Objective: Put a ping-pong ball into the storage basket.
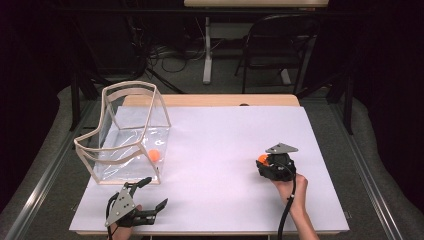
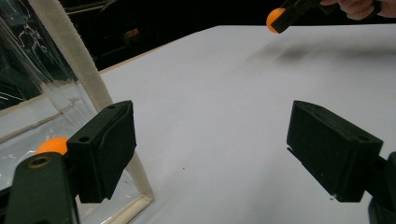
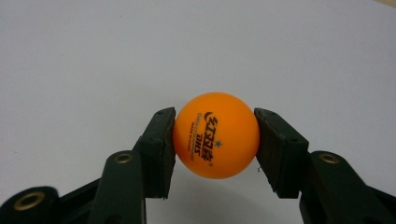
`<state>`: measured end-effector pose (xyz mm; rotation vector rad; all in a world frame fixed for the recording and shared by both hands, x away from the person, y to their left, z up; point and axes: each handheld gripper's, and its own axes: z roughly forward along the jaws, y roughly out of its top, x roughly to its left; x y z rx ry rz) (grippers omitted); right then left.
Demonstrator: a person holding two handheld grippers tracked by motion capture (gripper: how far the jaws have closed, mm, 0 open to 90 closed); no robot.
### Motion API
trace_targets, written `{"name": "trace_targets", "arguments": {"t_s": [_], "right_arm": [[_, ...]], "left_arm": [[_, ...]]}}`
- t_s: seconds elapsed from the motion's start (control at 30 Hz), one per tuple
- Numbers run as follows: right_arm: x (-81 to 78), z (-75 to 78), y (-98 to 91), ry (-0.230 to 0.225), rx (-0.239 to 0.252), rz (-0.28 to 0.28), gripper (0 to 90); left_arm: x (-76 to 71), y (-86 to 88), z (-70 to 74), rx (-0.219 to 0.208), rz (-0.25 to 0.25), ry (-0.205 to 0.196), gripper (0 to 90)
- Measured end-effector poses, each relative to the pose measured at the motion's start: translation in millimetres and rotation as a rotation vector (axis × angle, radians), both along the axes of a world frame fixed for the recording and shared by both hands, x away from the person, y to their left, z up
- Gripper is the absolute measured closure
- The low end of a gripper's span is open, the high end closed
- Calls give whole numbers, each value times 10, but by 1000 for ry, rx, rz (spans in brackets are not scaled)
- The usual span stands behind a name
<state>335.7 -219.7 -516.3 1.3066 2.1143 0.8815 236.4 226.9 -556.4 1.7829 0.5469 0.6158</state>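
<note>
My right gripper is shut on an orange ping-pong ball with blue print, held a little above the white table sheet. From above, that gripper is at the right of the table, the ball at its tip. In the left gripper view the same ball shows far off at the top. My left gripper rests open near the front left edge, nothing between its jaws. A second orange ball lies inside the clear bag; it also peeks out behind the left jaw.
A clear plastic bag with a beige rim stands open at the left of the white sheet; its corner post is close beside my left gripper. A folding chair and desk legs stand beyond the table.
</note>
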Motion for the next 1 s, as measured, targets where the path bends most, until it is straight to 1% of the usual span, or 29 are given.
{"name": "trace_targets", "arguments": {"t_s": [0.47,0.93,1.0], "right_arm": [[-62,172,-29,-30,-2,2,502],[-101,275,-41,-43,1,3,502],[-104,285,-38,-45,-6,4,503]], "left_arm": [[0,-4,-1,-1,0,1,160],[1,-4,-1,0,-1,1,160],[1,-5,-2,0,-2,2,160]]}}
